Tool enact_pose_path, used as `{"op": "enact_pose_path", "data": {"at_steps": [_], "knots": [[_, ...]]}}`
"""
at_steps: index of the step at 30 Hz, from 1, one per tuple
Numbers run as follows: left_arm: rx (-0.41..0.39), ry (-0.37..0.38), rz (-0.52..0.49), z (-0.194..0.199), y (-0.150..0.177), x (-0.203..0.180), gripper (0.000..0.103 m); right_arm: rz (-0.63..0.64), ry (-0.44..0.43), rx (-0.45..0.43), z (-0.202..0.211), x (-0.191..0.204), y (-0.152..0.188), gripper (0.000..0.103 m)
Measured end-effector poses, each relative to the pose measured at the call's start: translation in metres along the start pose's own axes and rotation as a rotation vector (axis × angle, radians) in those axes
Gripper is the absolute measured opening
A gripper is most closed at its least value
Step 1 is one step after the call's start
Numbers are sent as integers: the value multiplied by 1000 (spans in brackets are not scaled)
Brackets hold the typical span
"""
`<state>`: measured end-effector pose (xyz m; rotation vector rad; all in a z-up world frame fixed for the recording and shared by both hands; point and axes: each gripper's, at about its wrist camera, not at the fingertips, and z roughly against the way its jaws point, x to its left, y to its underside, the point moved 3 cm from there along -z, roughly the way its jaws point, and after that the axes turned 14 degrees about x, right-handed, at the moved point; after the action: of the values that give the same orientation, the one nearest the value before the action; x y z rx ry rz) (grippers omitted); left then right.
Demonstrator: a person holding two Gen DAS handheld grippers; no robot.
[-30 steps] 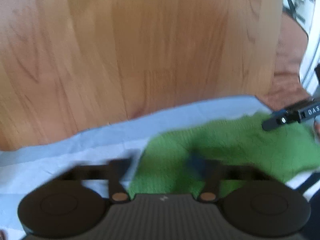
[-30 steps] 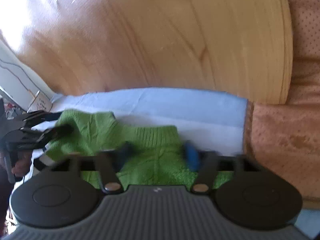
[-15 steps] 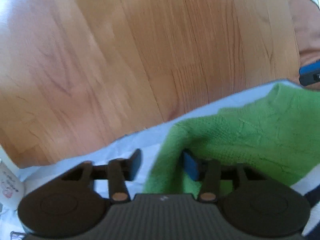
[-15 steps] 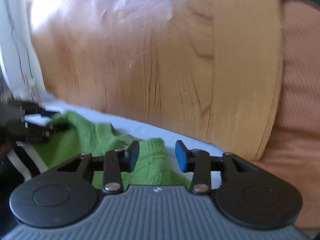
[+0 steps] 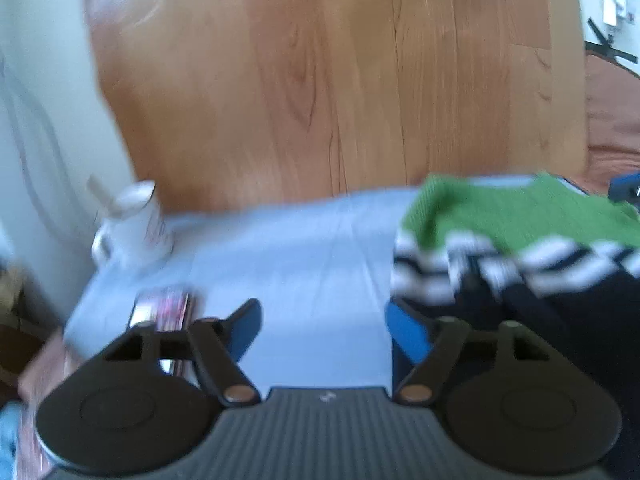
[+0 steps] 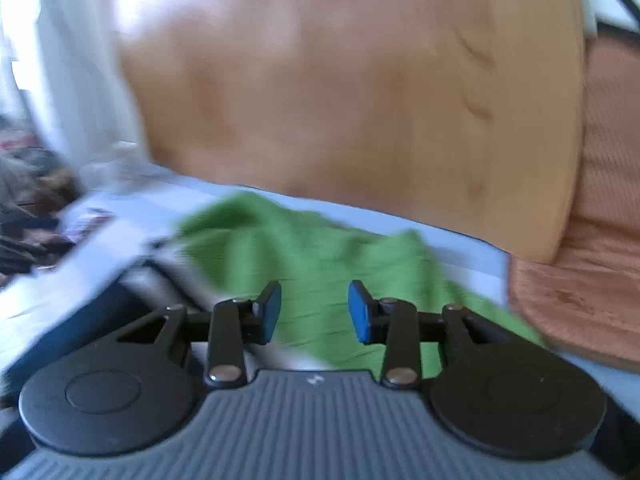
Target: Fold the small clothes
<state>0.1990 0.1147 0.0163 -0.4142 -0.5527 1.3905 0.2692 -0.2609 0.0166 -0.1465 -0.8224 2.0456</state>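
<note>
Item: green knitted garment (image 6: 316, 256), lying at twelve o'clock beyond your right gripper (image 6: 314, 312), atop black-and-white striped clothing (image 5: 500, 264). Right pads apart, empty; left gripper (image 5: 322, 328) is opening, empty. You are regrasping: pinch edges cleanly.

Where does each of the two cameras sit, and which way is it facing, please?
Left wrist: on the left gripper, tilted down at the light blue sheet; its opening jaws hold nothing; mug at left.
Right wrist: on the right gripper, tilted down over the green knit garment; its jaws are apart, gripping nothing.
Shared: the green garment, blue sheet and wooden board.
</note>
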Motion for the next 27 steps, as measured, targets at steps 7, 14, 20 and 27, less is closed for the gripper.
{"op": "enact_pose_path", "data": {"at_steps": [7, 14, 20, 27], "knots": [[80, 138, -24, 30, 86, -9, 85, -72, -39, -42, 42, 61, 72, 40], [87, 167, -92, 35, 124, -18, 9, -356, -20, -35, 82, 46, 158, 42], [99, -31, -36, 30, 122, 5, 9, -399, -75, -33, 100, 85, 179, 42], [-7, -56, -49, 84, 129, -7, 40, -351, -223, 64, 86, 105, 176, 53]]}}
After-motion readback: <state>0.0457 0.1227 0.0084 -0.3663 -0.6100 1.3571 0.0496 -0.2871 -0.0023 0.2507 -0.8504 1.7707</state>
